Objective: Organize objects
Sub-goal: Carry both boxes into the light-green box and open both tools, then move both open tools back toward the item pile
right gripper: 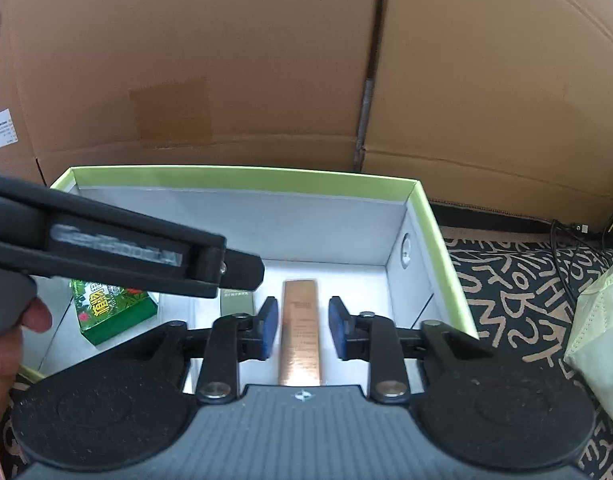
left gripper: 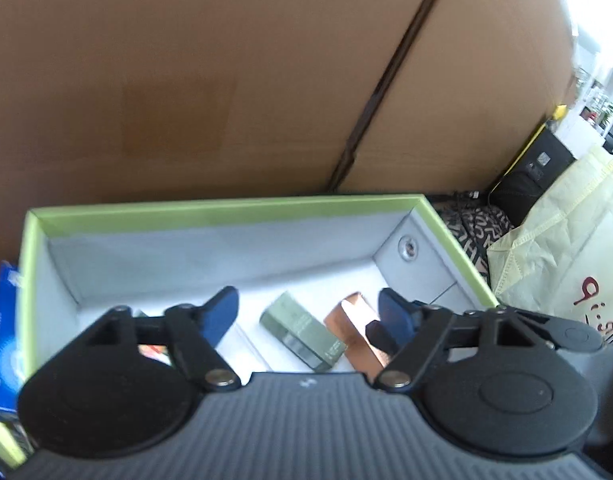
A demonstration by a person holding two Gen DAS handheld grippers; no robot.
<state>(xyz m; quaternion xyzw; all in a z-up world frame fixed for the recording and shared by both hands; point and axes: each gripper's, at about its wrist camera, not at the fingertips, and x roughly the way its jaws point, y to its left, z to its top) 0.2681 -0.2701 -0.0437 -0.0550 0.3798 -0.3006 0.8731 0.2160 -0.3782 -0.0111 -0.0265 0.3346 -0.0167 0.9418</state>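
A green carton (right gripper: 112, 308) lies at the left of the box (right gripper: 434, 216), partly hidden under the left claw (right gripper: 242, 270), which reaches in from the left in the right wrist view. Right of it lies an olive box (left gripper: 304, 330), flat on the white floor. In the left wrist view the left claw (left gripper: 308, 312) hangs spread wide over this olive box, and its blue pads (left gripper: 222, 314) touch nothing. Just right of the olive box lies a copper box (right gripper: 300, 332), pointing from near to far. The right claw (right gripper: 302, 326) straddles it, partly open, a clear gap between each pad (right gripper: 268, 328) and the copper sides, so it grips nothing. A cardboard wall (right gripper: 266, 60) stands behind the box, and a pale bag (left gripper: 566, 240) sits on the patterned carpet (right gripper: 514, 292) at the far right.
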